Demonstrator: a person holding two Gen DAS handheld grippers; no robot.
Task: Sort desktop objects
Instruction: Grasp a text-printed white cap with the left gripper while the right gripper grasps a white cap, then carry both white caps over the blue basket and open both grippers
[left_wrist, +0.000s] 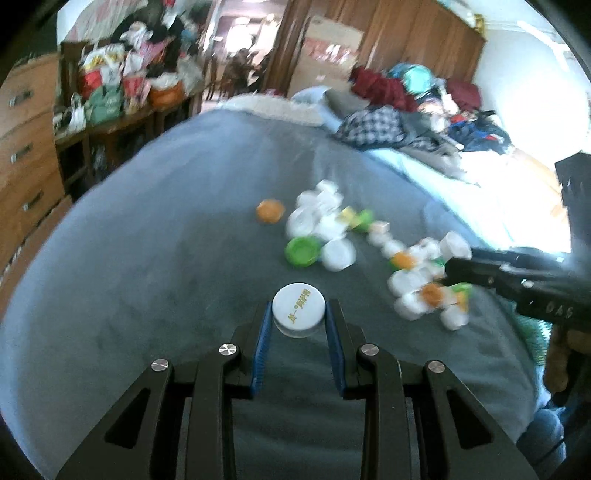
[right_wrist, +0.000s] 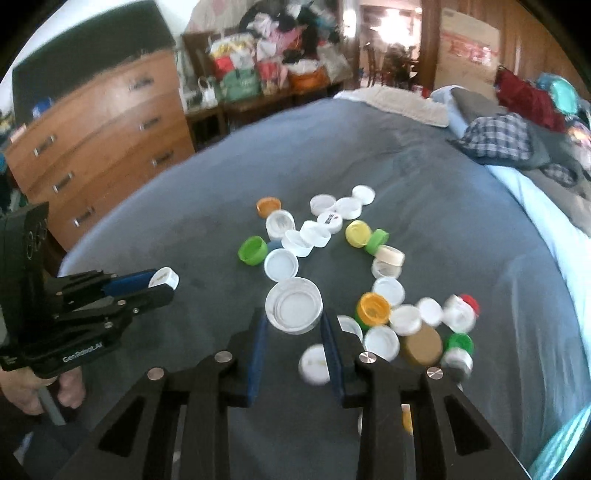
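A wide blue-grey blanket (right_wrist: 424, 177) covers the bed, and that is the work surface here, with a scatter of bottle caps (right_wrist: 325, 236) spread across its middle: mostly white, with a few green, orange and yellow ones mixed in. Beyond the bed's left edge stands a wooden dresser (right_wrist: 107, 144) with metal handles, and beside it a low shelf piled with bags and clutter (right_wrist: 266, 74). On the far right of the bed lies a heap of clothes, a checked shirt (right_wrist: 498, 136) on top.

The left gripper (left_wrist: 298, 314) has its blue-padded fingers clamped on a white cap with gold lettering (left_wrist: 298, 308), lifted just above the blanket and well apart from the main scatter. From the right wrist camera the same gripper shows at the left edge, with a hand (right_wrist: 33, 387) around its grip.

The right gripper (right_wrist: 293, 321) has a large clear-white cap (right_wrist: 293, 304), open side up, between its fingertips; the fingers appear to press its sides. Whether it is lifted or resting on the blanket cannot be told.

The left view is heavily smeared, so the caps there are blobs of colour. In the right view the nearest caps by the right finger are blurred too, and a brown cap (right_wrist: 423, 345) lies among them. A couple of caps are half hidden behind the right gripper's frame.
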